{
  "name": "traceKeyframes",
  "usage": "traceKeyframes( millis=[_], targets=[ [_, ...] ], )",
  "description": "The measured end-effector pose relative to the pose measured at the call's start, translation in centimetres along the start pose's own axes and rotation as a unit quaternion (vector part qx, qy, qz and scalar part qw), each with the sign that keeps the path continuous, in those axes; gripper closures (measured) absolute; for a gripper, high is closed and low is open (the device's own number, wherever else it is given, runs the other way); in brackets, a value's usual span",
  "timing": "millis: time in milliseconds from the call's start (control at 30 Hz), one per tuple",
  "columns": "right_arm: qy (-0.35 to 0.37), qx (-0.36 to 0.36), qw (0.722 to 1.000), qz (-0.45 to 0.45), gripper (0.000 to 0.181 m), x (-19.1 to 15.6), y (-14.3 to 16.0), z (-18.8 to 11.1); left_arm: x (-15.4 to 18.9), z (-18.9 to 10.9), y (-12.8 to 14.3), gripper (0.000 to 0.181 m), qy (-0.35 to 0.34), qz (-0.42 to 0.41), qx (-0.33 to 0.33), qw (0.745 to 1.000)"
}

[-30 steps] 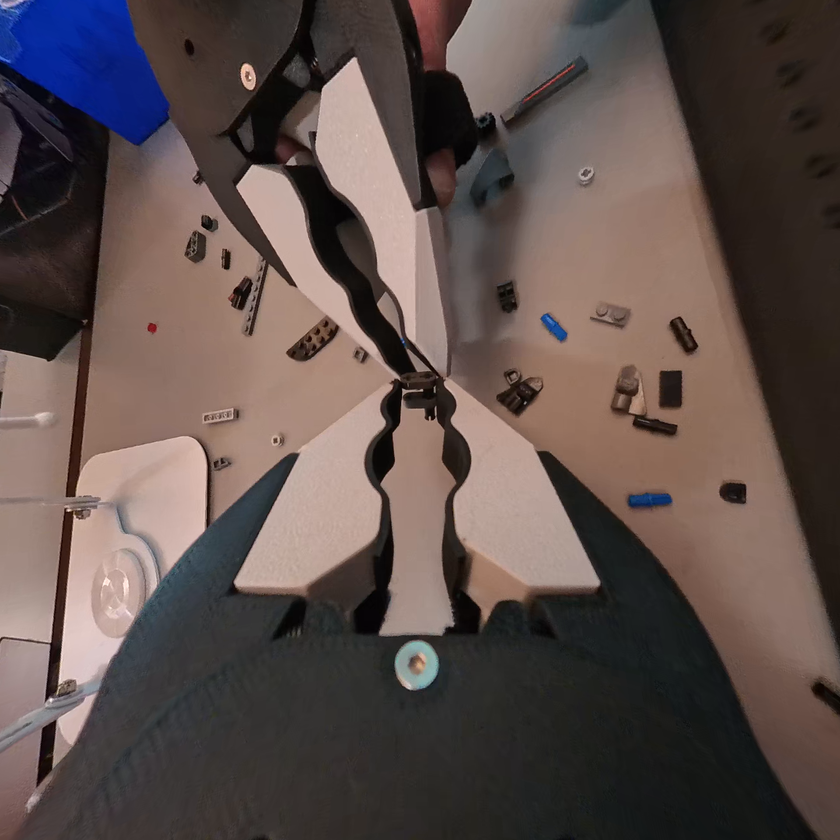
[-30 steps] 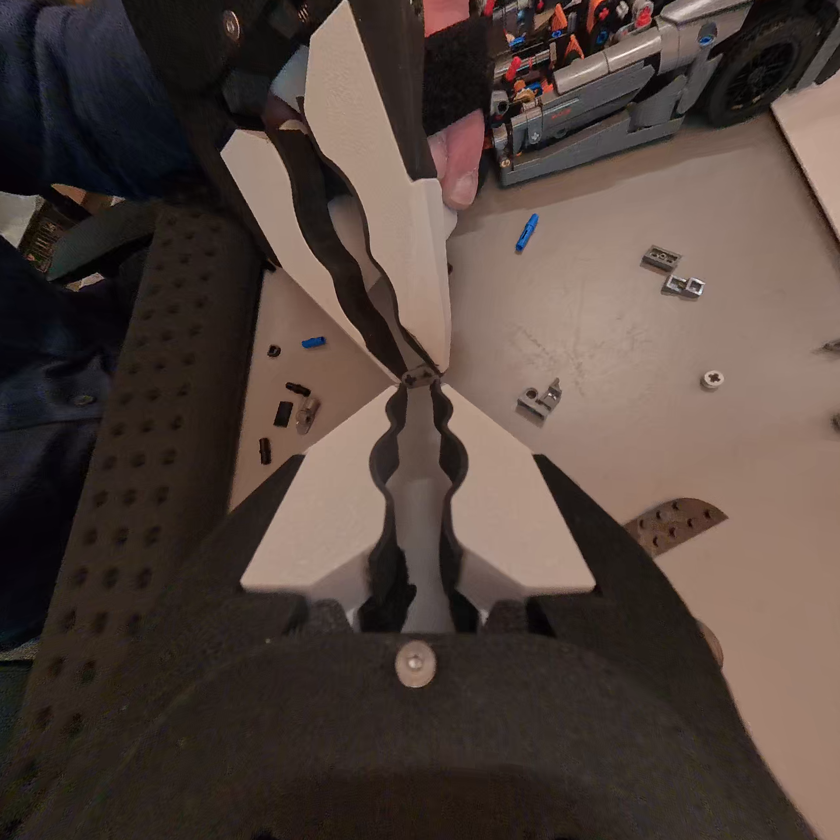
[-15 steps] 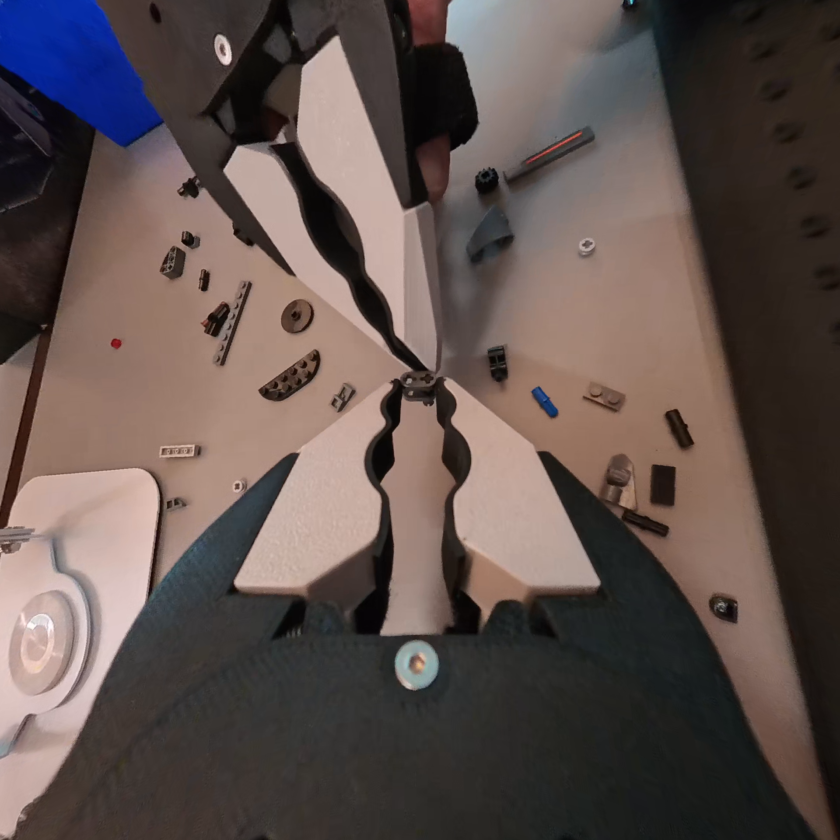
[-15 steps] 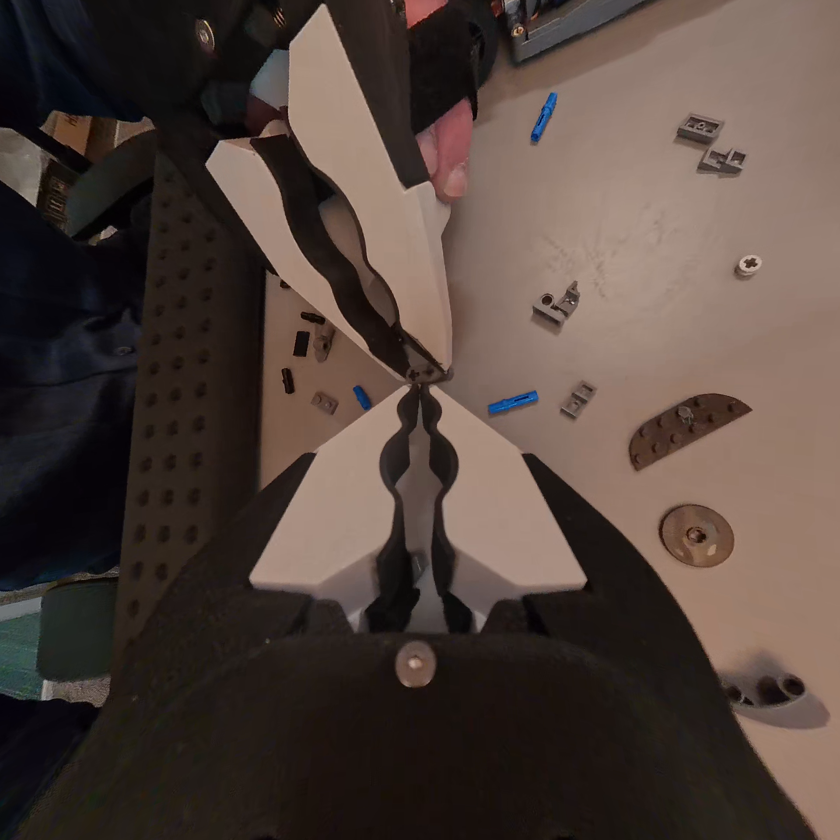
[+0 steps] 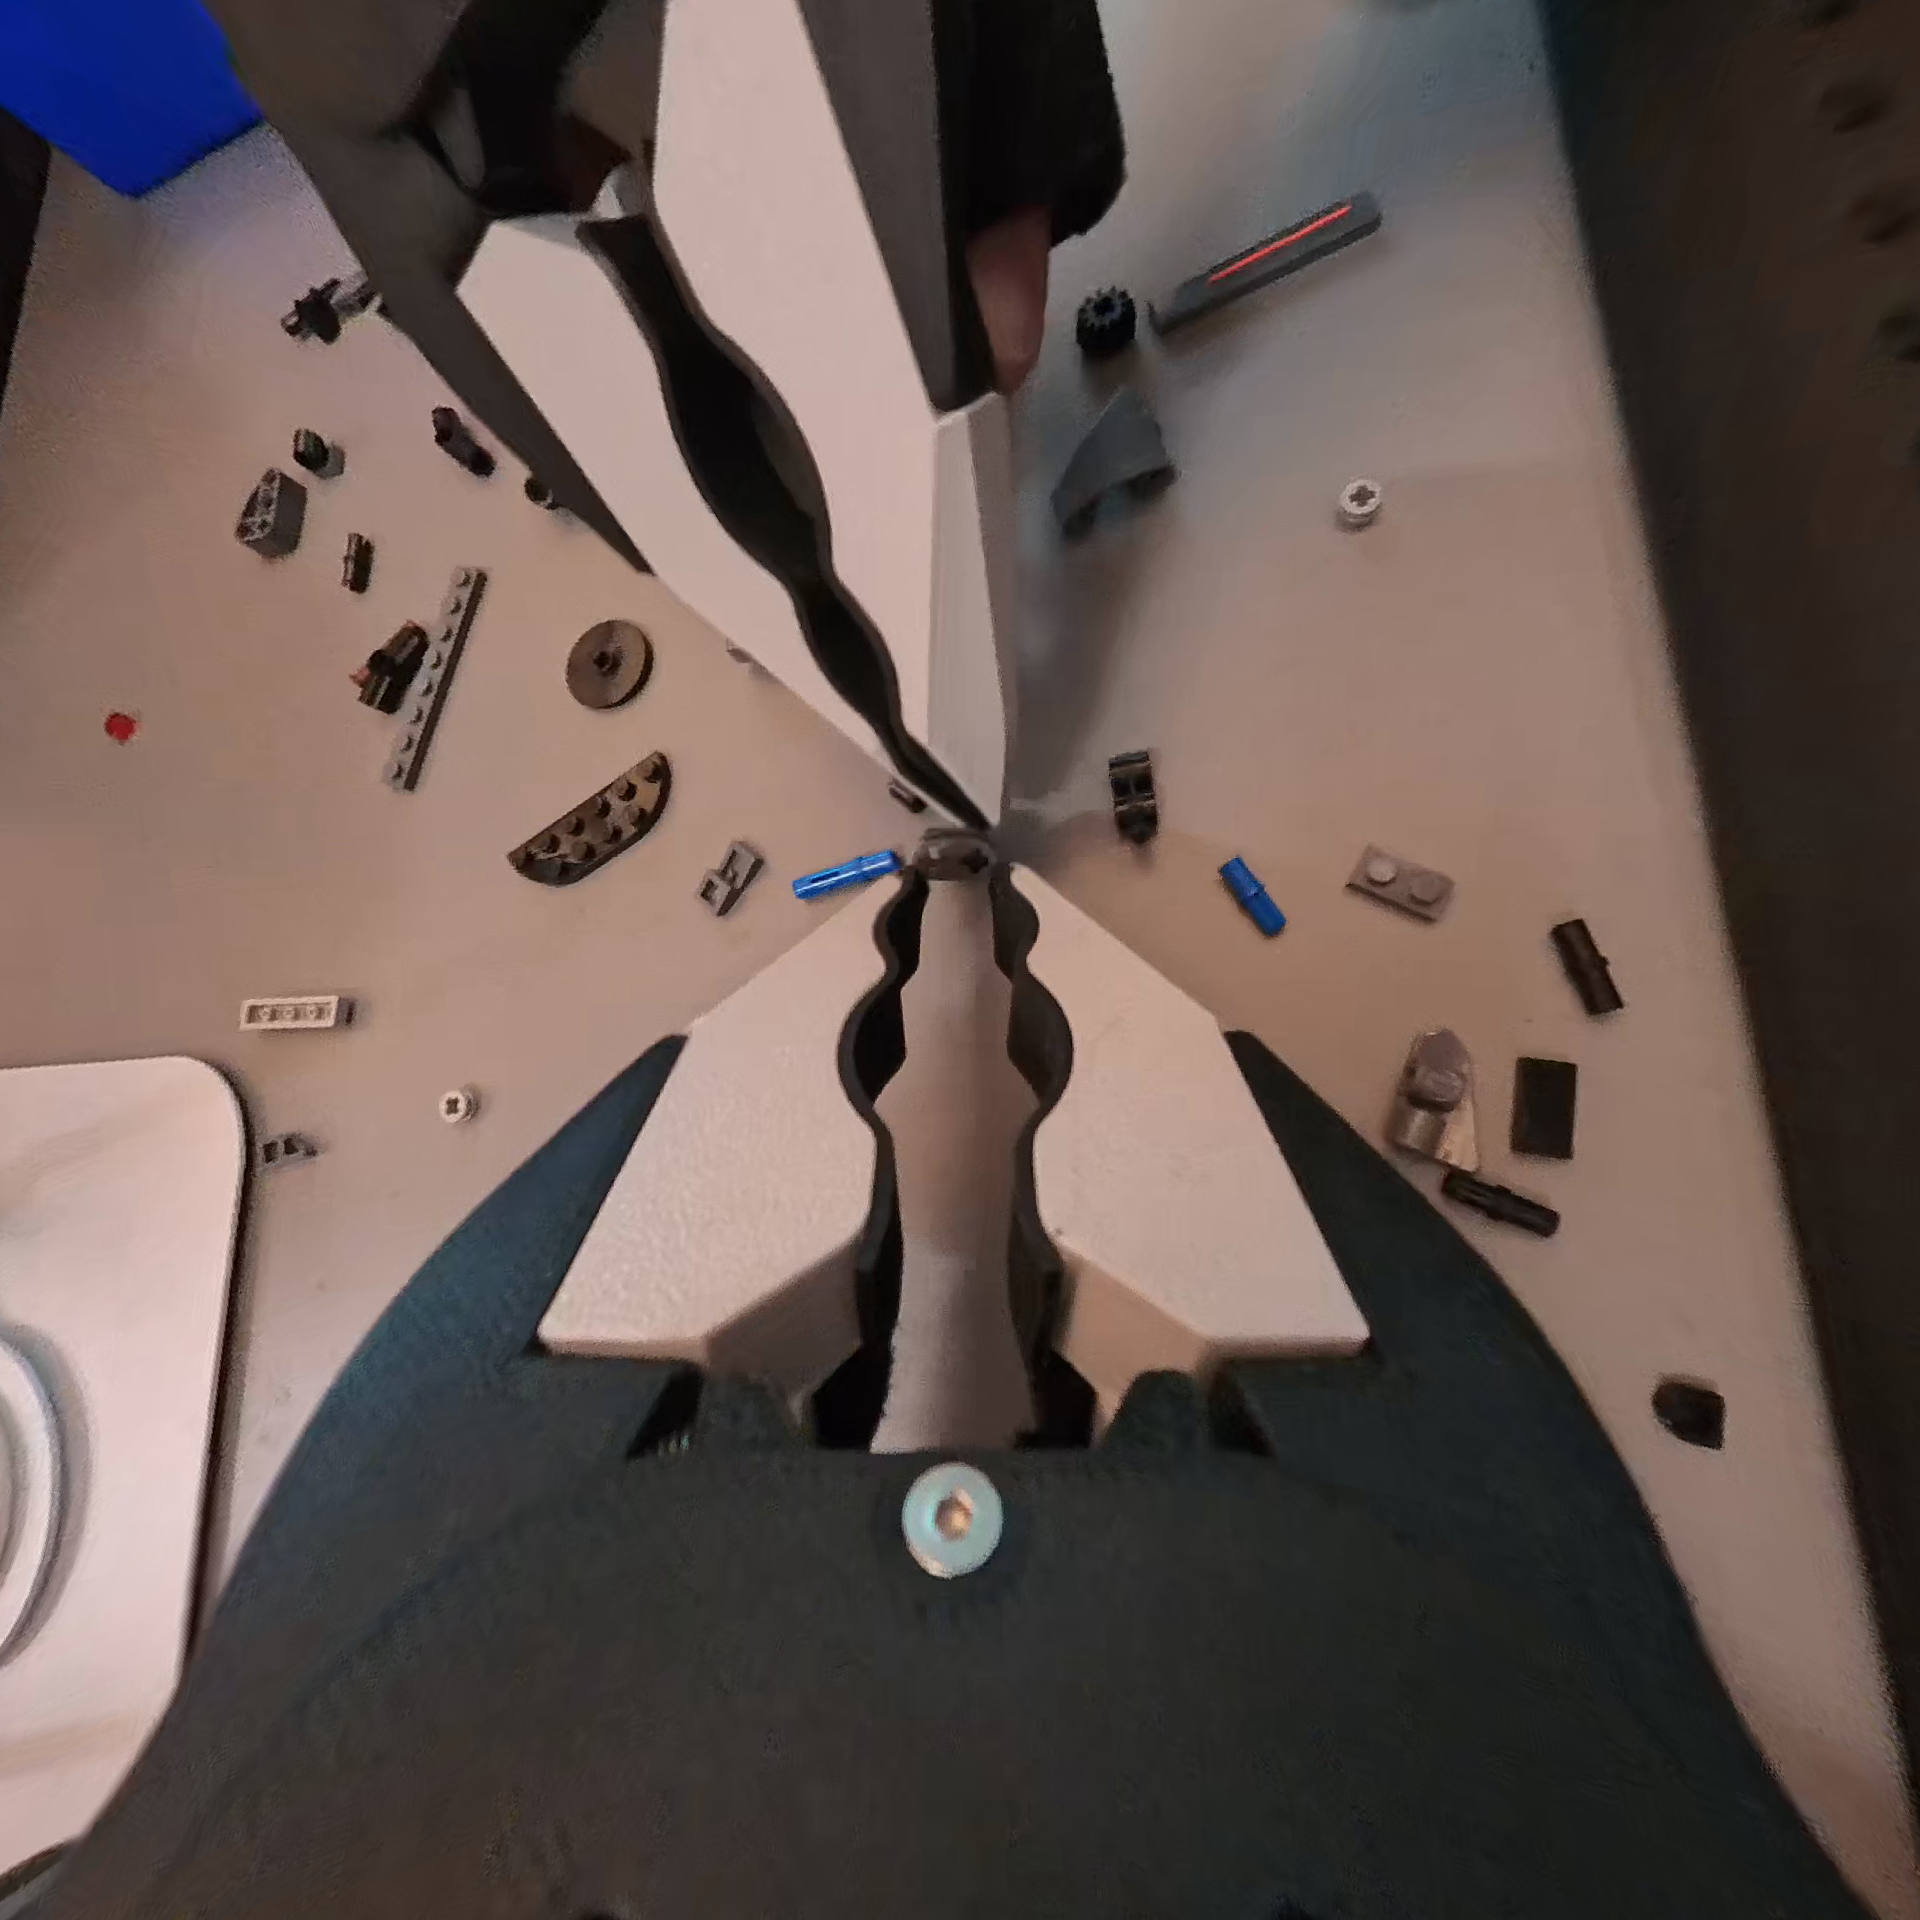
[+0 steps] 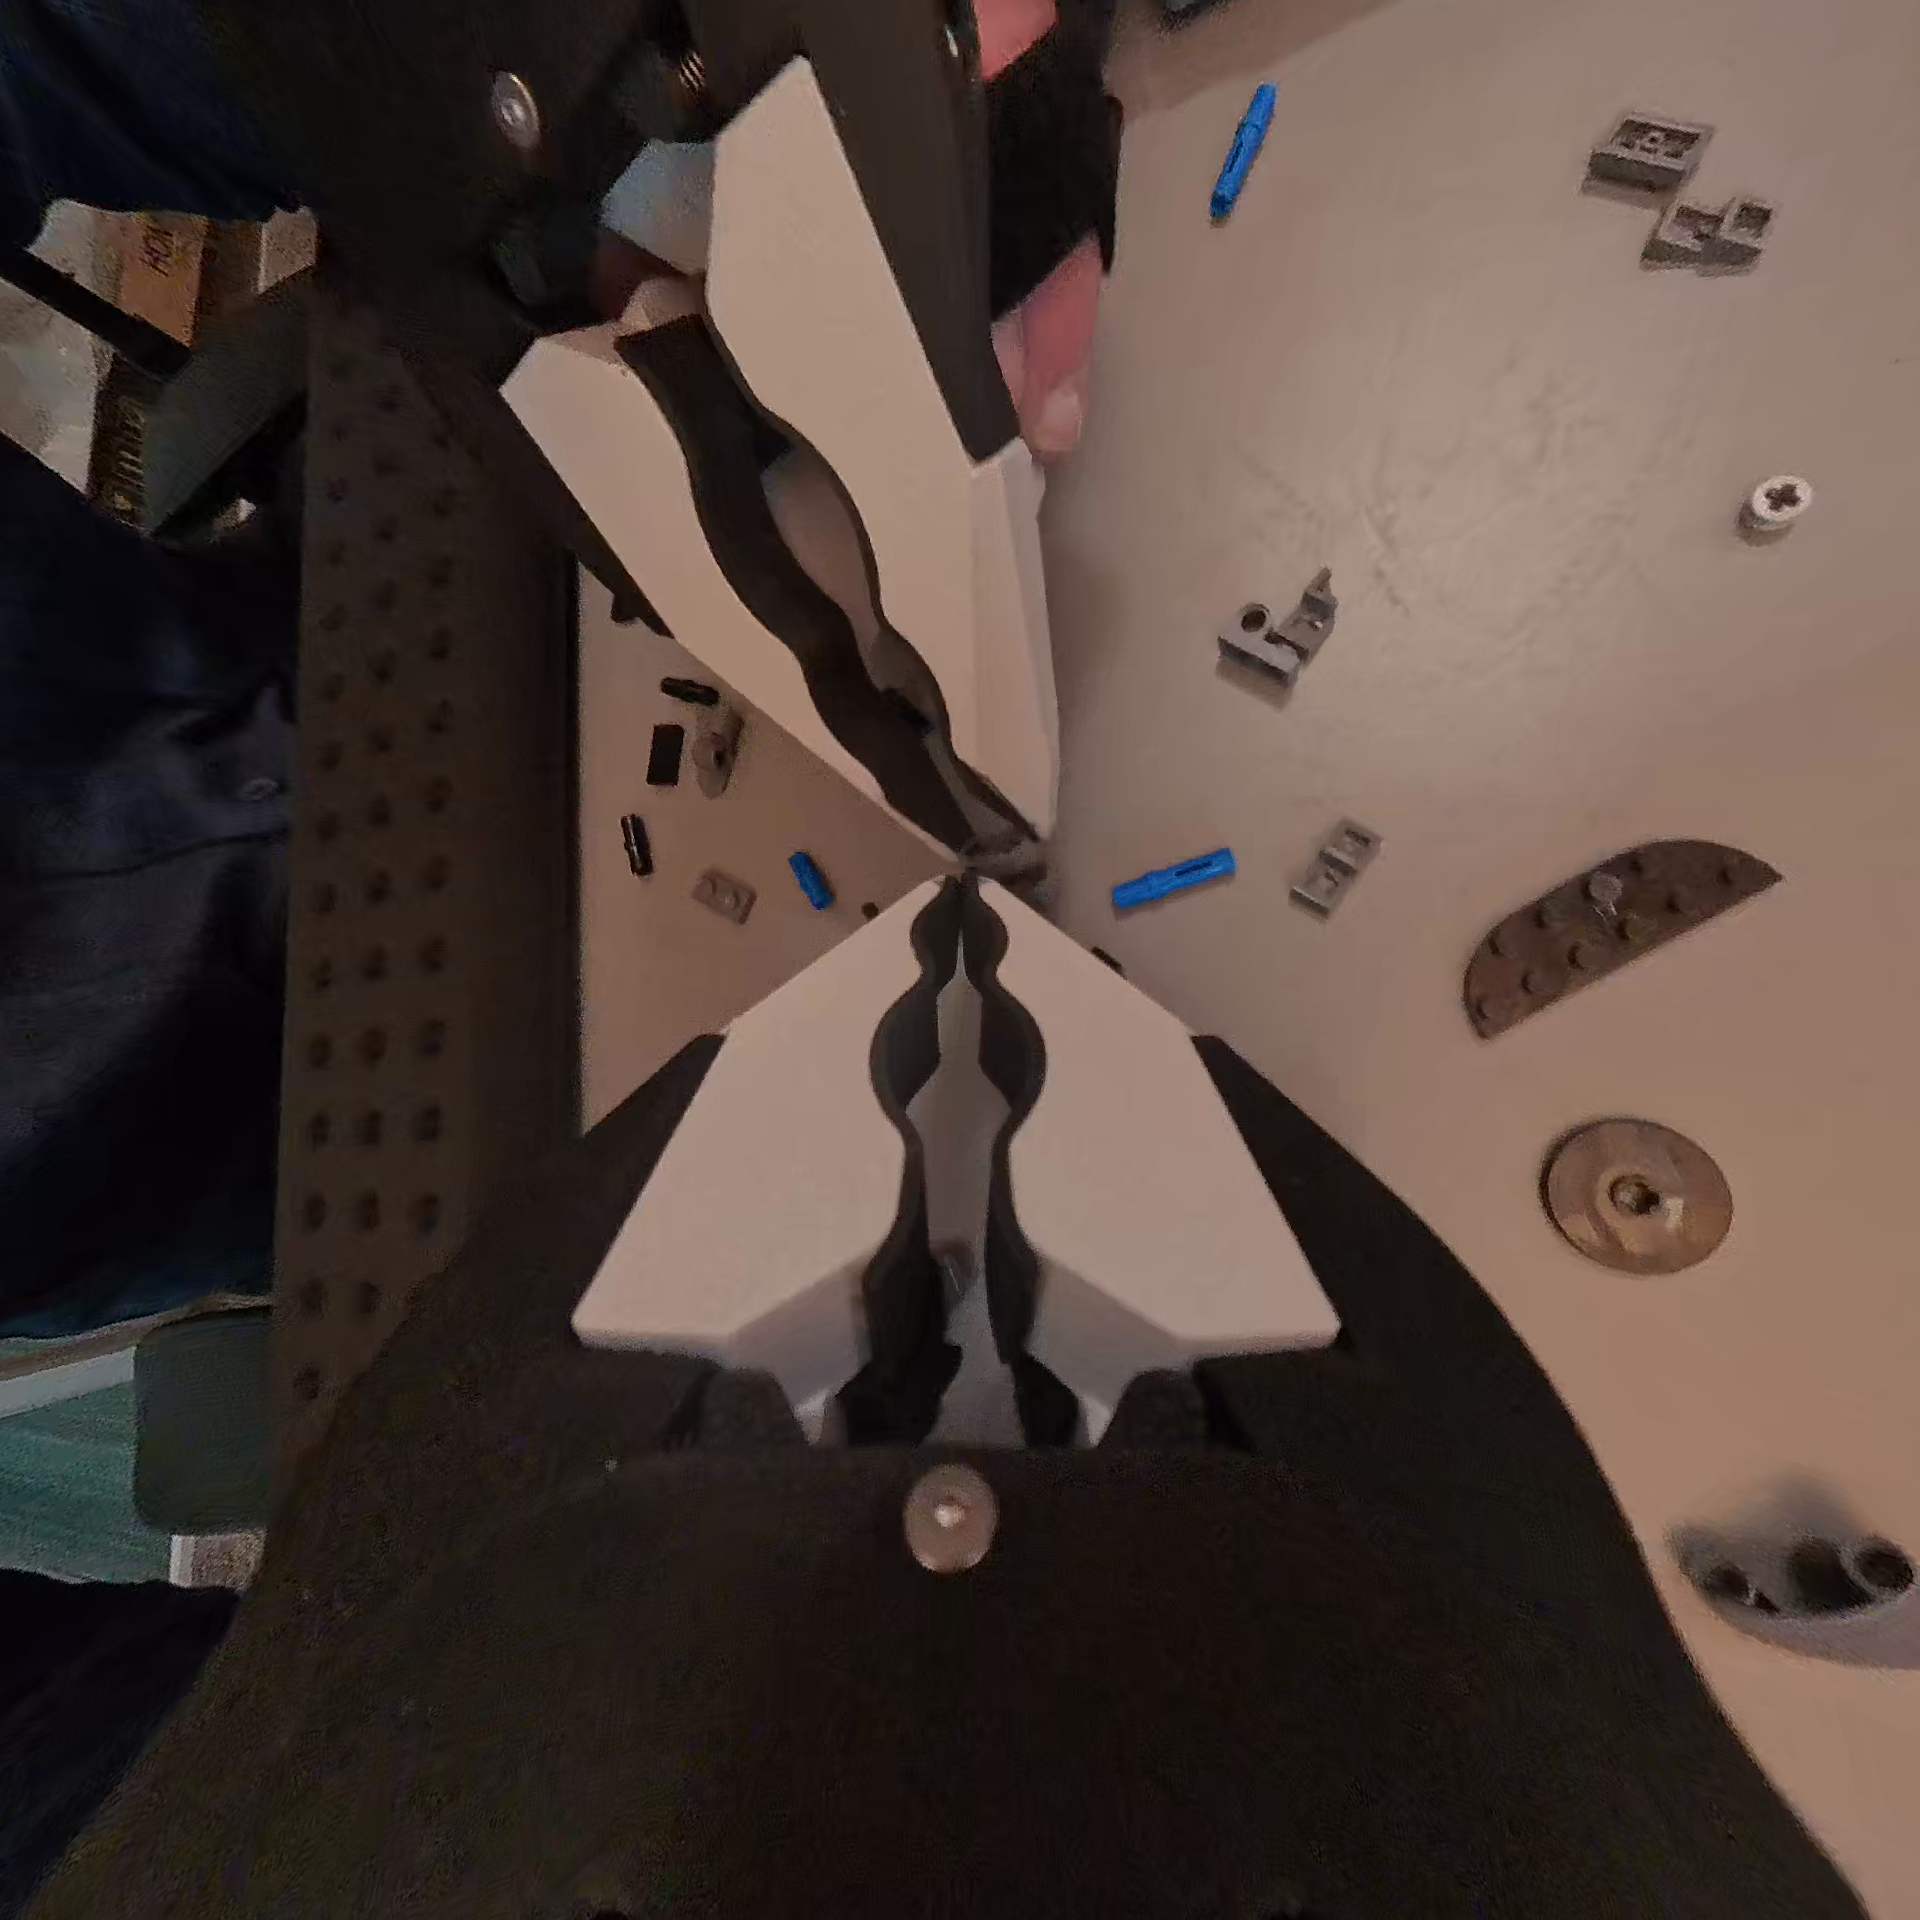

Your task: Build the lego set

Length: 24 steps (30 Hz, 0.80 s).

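Grey and tiny, the lego piece sits pinched at the very tips of my left claw, which is squeezed tight on it. My right claw comes in from the far side, and its tips are pressed together right against that same piece, tip to tip with my left claw. I cannot tell if my right claw holds the piece too or just touches it.

The pale table has some open room on both sides of my claws. Just left of my left claw tips lies a blue pin, very close. A dark half-round plate lies farther left. A short blue pin lies to the right. Far right, a dark wall closes off the table edge. A white rounded board sits at the lower left, cut off by the frame.

The little piece is blurry, so its shape is hard to make out. My claw bodies hide the table under them
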State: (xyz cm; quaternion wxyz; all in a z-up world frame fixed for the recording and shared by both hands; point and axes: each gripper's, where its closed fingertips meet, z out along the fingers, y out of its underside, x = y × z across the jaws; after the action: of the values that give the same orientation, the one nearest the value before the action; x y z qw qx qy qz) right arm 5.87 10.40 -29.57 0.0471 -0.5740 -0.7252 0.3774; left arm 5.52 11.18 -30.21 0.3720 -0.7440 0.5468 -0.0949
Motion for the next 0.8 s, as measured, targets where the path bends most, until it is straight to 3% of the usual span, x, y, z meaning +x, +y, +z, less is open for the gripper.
traceKeyframes(
  millis=[467,800],
  targets=[
    [0.020,-0.027,0.999,-0.008,0.181,0.5,0.8,0.7,0.5,-0.2,-0.2,0.181,0.017,0.005,-0.002,1.000],
    [0.110,0.038,0.993,0.004,0.176,4.0,-0.2,-3.4,-3.6,-1.1,-0.3,0.176,-0.067,-0.025,-0.013,0.997]
  ],
)
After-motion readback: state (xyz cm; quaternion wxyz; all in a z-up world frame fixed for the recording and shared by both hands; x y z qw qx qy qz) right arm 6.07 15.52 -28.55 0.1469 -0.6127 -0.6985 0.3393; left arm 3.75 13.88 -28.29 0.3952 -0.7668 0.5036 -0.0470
